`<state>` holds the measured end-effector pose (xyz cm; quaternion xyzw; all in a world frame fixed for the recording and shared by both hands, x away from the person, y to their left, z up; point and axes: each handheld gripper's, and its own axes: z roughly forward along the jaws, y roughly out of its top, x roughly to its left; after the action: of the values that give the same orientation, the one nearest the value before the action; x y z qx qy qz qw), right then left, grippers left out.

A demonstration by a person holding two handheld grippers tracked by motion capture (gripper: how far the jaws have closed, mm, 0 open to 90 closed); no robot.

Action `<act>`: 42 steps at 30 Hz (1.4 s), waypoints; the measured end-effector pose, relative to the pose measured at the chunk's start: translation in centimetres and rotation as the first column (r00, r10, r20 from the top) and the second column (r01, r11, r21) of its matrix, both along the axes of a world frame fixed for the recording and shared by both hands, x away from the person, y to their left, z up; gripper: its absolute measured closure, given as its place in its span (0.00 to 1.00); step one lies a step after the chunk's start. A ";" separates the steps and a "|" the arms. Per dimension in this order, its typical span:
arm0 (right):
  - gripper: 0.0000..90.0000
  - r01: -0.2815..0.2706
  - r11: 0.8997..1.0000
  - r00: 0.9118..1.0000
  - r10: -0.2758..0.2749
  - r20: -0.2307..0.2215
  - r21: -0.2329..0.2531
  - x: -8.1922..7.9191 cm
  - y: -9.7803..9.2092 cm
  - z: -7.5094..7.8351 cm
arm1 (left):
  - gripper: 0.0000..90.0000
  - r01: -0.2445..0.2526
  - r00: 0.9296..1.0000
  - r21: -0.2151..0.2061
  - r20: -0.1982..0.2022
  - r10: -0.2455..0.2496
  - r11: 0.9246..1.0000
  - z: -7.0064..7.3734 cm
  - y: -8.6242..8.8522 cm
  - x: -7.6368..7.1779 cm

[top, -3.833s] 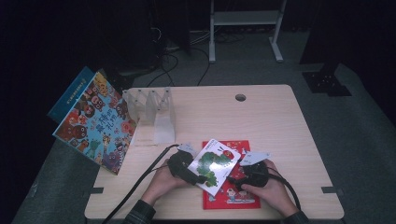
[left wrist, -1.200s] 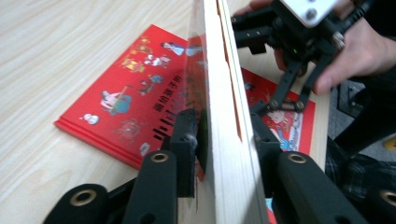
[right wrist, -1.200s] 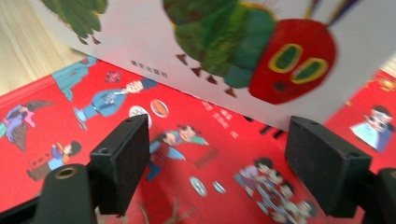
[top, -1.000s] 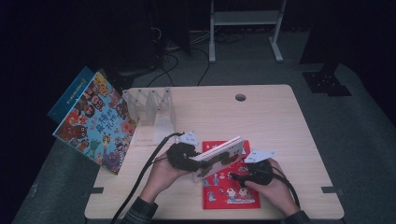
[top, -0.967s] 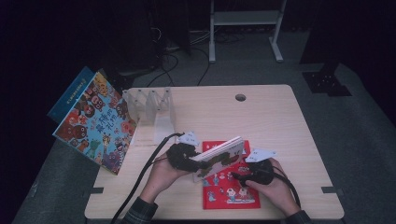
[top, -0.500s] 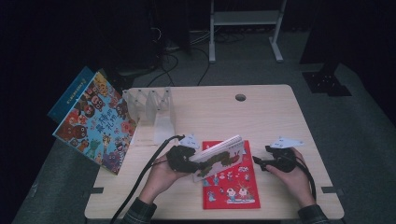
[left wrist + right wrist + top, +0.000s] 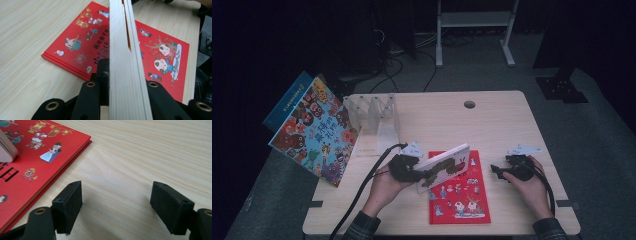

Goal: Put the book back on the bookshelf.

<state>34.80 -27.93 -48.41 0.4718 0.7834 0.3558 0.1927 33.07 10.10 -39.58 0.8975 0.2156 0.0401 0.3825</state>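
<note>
Up near the front edge of the table (image 7: 492,120), the left gripper (image 7: 408,170) is clamped on a white board book (image 7: 447,165), its two jaws pressed against the covers. From the left gripper view the book (image 7: 125,62) stands on edge between the jaws, page block facing the camera. It is held tilted above a red book (image 7: 459,195), which lies flat on the table close to the front edge, between the two hands. The red cover (image 7: 100,40) carries small cartoon figures and dark characters.

The right gripper (image 7: 502,171) sits just right of the red book, above bare wood, and its jaws stand wide apart with nothing between them. In the right gripper view the red book (image 7: 30,165) lies to the left of the jaws, and a rounded corner of the white book (image 7: 6,150) shows above it.

Toward the left edge, a clear rack (image 7: 372,112) stands on the table. A large colourful picture book (image 7: 314,132) leans at the table's left edge, with a blue book (image 7: 287,100) behind it.
</note>
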 end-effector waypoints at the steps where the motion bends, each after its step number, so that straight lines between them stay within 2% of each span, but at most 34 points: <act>1: 0.26 0.002 1.000 1.000 -0.002 0.004 -0.003 0.0 0.0 0.0 | 0.84 0.002 1.000 0.001 0.009 -0.002 1.000 0.1 0.0 0.0; 10: 0.17 0.025 1.000 1.000 -0.025 0.011 -0.018 0.1 0.1 -0.3 | 0.84 -0.029 0.999 -0.010 0.031 0.029 1.000 0.7 1.2 0.1; 16: 0.17 0.026 0.999 1.000 -0.026 0.010 -0.018 0.1 0.1 -0.3 | 0.84 -0.076 0.996 -0.025 0.037 0.077 0.997 1.3 3.3 0.3; 25: 0.17 0.030 0.999 1.000 -0.030 0.010 -0.018 0.2 0.1 -0.3 | 0.84 -0.137 0.989 -0.060 0.040 0.140 0.989 2.1 6.3 0.4; 30: 0.17 0.032 0.999 0.999 -0.032 0.010 -0.018 0.2 0.0 -0.3 | 0.84 -0.178 0.983 -0.073 0.039 0.181 0.981 2.6 8.4 0.2; 35: 0.17 0.033 0.999 0.999 -0.033 0.010 -0.018 0.2 0.0 -0.3 | 0.84 -0.224 0.973 -0.088 0.041 0.228 0.971 3.1 10.4 0.1; 37: 0.17 0.034 0.999 0.999 -0.034 0.010 -0.018 0.2 0.0 -0.3 | 0.84 -0.238 0.970 -0.102 0.031 0.242 0.966 3.3 11.3 0.0; 42: 0.17 0.036 0.999 0.999 -0.036 0.010 -0.017 0.2 0.0 -0.3 | 0.84 -0.285 0.956 -0.115 0.039 0.291 0.951 3.8 13.5 -0.3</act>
<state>34.97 -27.89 -48.68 0.4822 0.7770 0.3477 0.2069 32.80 23.61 -35.81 0.8329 0.3355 0.1086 0.4265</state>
